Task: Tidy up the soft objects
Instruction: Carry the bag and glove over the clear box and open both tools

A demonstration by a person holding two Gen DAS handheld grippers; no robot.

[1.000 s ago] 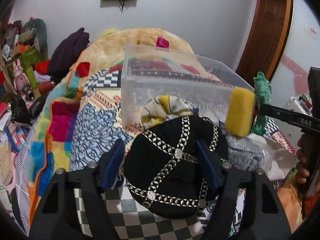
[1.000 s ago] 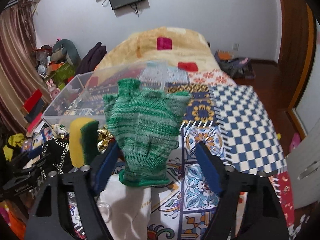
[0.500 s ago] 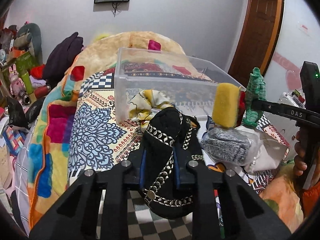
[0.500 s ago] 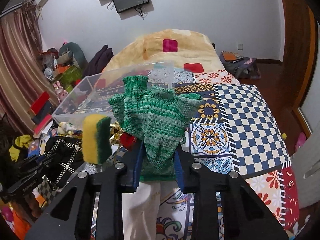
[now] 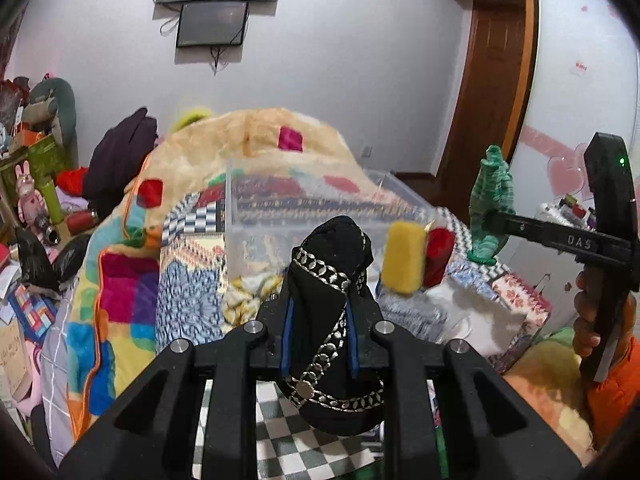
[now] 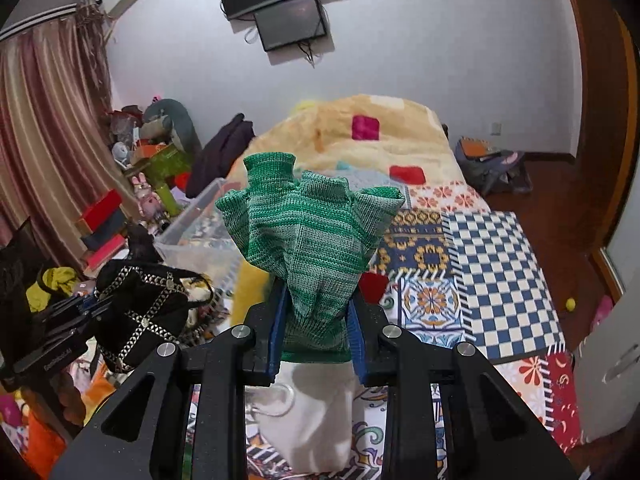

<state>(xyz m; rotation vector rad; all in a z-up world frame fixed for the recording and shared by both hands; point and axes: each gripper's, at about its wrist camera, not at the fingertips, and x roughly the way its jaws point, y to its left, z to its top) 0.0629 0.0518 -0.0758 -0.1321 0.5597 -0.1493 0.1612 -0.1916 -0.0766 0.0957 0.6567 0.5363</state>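
Observation:
My left gripper [image 5: 318, 312] is shut on a black cap with silver chain trim [image 5: 328, 280] and holds it raised above the bed. The cap also shows in the right wrist view [image 6: 140, 304]. My right gripper [image 6: 316, 320] is shut on a green knitted glove [image 6: 308, 236], lifted above the bed; the glove shows at the right of the left wrist view [image 5: 490, 216]. A clear plastic bin [image 5: 256, 216] stands on the bed beyond both grippers. A yellow sponge [image 5: 402, 258] and a red item [image 5: 438, 252] lie in front of the bin.
A patterned quilt [image 6: 480, 264] covers the bed, with a yellow plush blanket [image 5: 256, 132] behind the bin. A white cloth bag [image 6: 316, 412] lies below my right gripper. A yellow scarf [image 5: 248, 300] lies by the bin. Clutter fills the floor at left [image 5: 36, 208].
Both grippers closed on their items, the left on the cap and the right on the glove, and both have lifted them higher above the bed.

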